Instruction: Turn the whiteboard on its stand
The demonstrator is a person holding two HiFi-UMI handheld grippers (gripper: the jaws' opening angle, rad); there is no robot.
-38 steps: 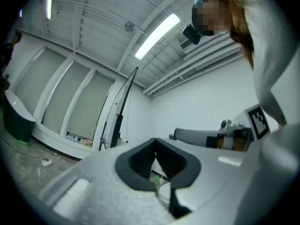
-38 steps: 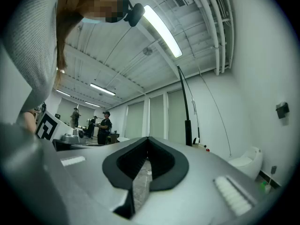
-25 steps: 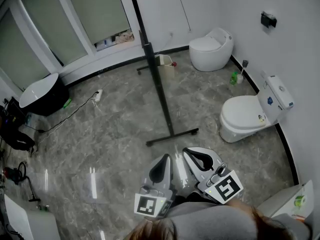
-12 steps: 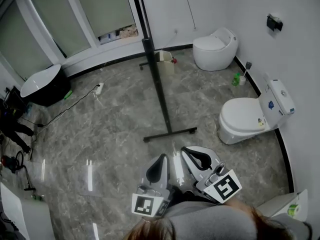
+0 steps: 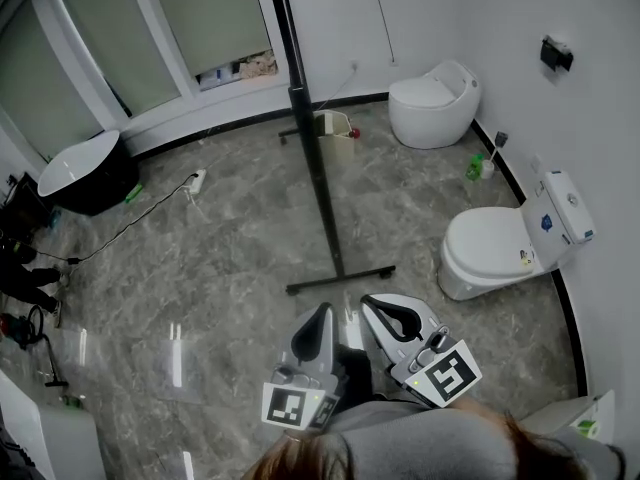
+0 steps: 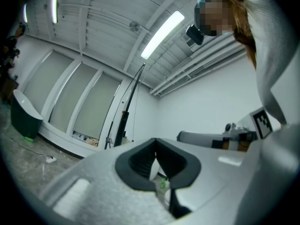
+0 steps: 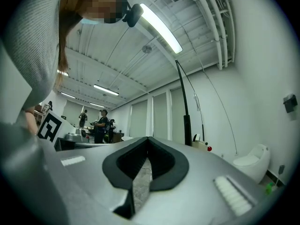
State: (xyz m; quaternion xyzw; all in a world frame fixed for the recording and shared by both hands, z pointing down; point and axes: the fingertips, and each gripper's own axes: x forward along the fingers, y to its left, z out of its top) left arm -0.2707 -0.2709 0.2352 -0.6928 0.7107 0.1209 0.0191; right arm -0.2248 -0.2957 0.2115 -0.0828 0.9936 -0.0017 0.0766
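Approach stage: the board has not yet been touched. Nearest the camera, the left gripper and the right gripper are held side by side close to the person's body, pointing ahead over the grey stone floor. In each gripper's own view the two jaws meet at the tips with nothing between them, so both are empty.

Just ahead of the grippers, and apart from them, lies the near foot of the stand, a dark bar flat on the floor. From its middle a dark post rises away from the camera. Above the post the whiteboard shows only as a thin dark strip, apparently seen edge-on, and its face cannot be made out. A small bin sits beside the far end of the stand. A toilet stands at the right wall, well apart from the stand, and a black tub sits far left below the windows.

The step in hand appears to be closing in on the stand. The next move probably calls for bringing one gripper within reach of the board's edge, parting its jaws to take that edge, and swinging the board about the post. The other gripper could steady the post so that the feet stay planted.
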